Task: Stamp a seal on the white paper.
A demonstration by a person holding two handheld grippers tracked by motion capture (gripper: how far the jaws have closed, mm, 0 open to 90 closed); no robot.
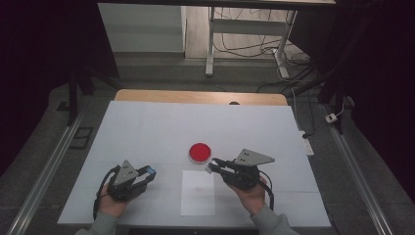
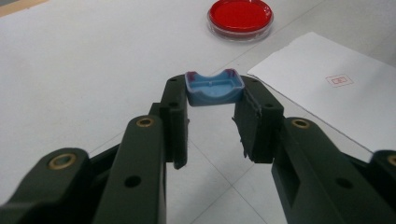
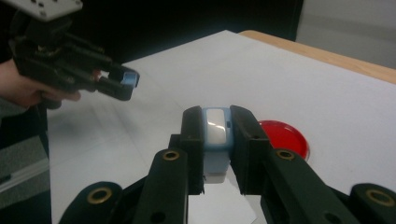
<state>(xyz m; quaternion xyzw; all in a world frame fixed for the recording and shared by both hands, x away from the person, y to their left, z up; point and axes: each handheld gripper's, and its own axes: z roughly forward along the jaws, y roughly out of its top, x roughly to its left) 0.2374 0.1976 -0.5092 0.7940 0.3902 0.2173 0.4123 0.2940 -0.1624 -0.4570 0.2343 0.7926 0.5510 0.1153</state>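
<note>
My left gripper (image 1: 148,173) hovers low over the white table cover (image 1: 147,127) at the near left, shut on a small blue cap-like piece (image 2: 214,88) stained dark red at its corners. It sits at the fingertips of the left gripper (image 2: 214,95). To the right, my right gripper (image 1: 214,165) is shut on a pale blue block with a glossy white face (image 3: 216,133), gripped by its sides between the right gripper's (image 3: 217,126) jaws. A round red dish (image 1: 200,152) lies just beyond the two. The left gripper (image 3: 122,84) faces the right one across a gap.
A white paper sheet (image 1: 197,192) with a small red printed mark (image 2: 339,80) lies between the hands near the front edge. The wooden table edge (image 1: 200,97) runs along the back. Behind it stand desk legs and cables on the floor.
</note>
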